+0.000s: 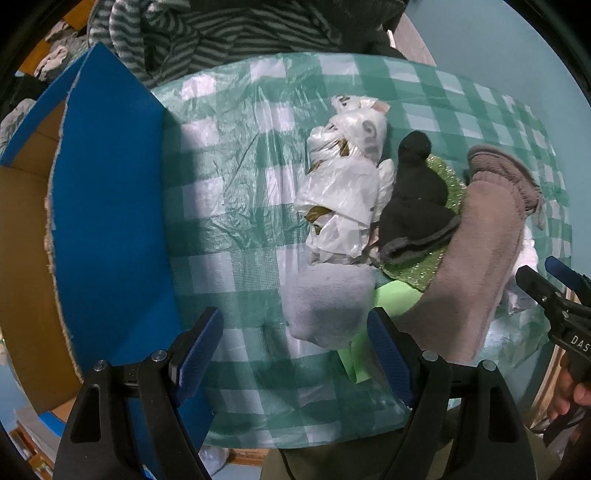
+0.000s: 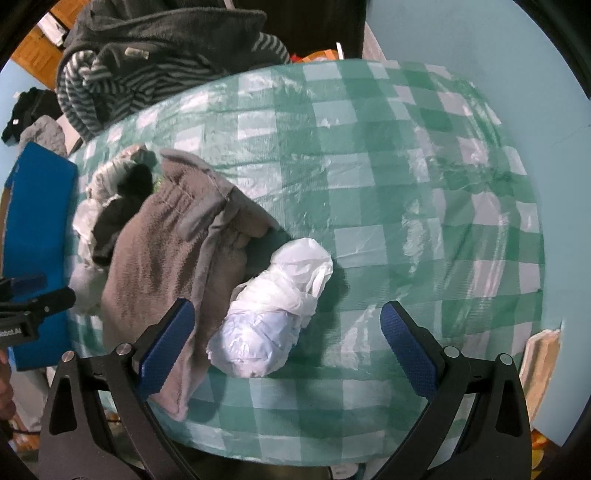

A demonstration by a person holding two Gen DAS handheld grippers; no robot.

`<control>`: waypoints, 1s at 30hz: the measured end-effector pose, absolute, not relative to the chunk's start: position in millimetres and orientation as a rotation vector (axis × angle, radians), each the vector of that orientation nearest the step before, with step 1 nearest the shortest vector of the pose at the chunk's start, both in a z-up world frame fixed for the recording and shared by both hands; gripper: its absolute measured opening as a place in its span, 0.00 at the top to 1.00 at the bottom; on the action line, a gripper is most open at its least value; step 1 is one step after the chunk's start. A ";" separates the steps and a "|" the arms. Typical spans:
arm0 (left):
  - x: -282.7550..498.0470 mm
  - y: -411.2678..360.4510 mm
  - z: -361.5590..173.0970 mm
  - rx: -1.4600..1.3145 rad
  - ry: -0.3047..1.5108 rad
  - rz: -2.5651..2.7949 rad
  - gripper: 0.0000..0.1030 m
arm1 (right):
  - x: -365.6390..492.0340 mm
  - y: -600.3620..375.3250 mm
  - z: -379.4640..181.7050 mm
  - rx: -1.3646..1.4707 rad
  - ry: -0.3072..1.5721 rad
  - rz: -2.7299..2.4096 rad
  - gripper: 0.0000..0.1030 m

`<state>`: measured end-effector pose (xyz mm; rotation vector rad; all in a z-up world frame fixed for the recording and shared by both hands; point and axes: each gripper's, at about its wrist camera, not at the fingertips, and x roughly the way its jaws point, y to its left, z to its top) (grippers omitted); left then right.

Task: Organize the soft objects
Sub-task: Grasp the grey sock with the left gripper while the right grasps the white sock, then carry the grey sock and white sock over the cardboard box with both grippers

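Observation:
On the green checked table lies a pile of soft things: crumpled white plastic bags, a black sock, a glittery green cloth, a grey-brown fleece garment and a light grey cloth. My left gripper is open just in front of the light grey cloth. My right gripper is open and empty around a white plastic bag bundle, with the fleece garment at its left finger. The right gripper also shows at the left wrist view's right edge.
An open cardboard box with blue flaps stands at the table's left side; it also shows in the right wrist view. A striped grey garment lies behind the table. Light blue walls surround the table's right side.

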<state>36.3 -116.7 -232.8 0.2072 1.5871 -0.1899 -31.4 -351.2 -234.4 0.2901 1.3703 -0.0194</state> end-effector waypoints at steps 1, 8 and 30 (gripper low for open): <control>36.8 -117.0 -234.1 0.203 1.588 -0.191 0.21 | -30.7 -351.0 -236.6 0.290 1.374 -0.018 0.08; 43.0 -119.3 -252.6 0.183 1.620 -0.199 0.21 | -24.3 -345.5 -247.2 0.265 1.398 -0.025 0.22; 34.5 -112.7 -264.4 0.035 1.607 -0.292 0.73 | -40.5 -343.3 -234.4 0.251 1.406 -0.006 0.56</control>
